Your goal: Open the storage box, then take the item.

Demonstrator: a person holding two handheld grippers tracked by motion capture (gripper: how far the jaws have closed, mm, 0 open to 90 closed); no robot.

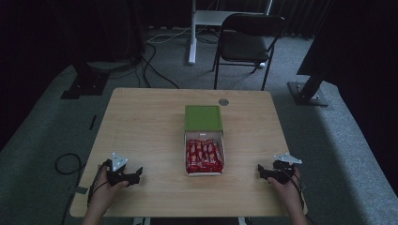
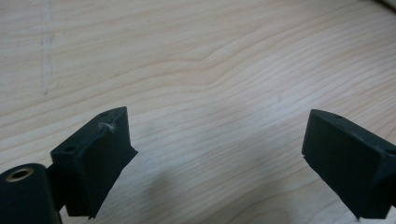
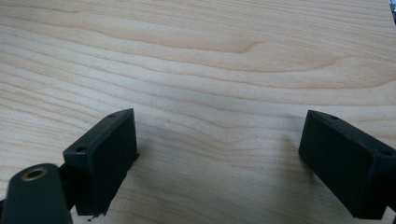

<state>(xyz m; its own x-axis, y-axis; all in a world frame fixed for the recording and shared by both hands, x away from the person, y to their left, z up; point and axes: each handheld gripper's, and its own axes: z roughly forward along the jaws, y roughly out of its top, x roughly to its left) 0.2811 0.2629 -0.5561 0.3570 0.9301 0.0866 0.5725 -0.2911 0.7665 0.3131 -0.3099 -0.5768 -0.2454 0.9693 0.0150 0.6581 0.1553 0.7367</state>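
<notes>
A light wooden table (image 1: 150, 136) stands in a dim room, and near its middle sits a white box (image 1: 204, 172), the landmark for everything else. The box lies open toward the person, packed with red-wrapped snack bars (image 1: 203, 156) laid side by side in a row. Its green lid (image 1: 202, 117) rests on the far end of the box, covering that part and leaving the bars exposed at the near end.

To the left of the box, well apart from it and close to the table's near edge, the left gripper (image 1: 133, 176) rests in the person's left hand (image 1: 104, 190), with a grey three-cornered plate on top. In the left gripper view its two black jaws stand wide apart over bare wood grain, with nothing between them. To the right of the box, also well apart and near the near edge, the right gripper (image 1: 263, 171) is held by the right hand (image 1: 287, 186); the right gripper view shows its jaws spread just as wide (again with only wood between them).

Beyond the box, near the table's far edge, a small grey round disc (image 1: 224, 101) sits in the tabletop. Farther back, on the carpet, stands a dark folding chair (image 1: 248, 40), and black cables (image 1: 155, 68) trail across the floor.
</notes>
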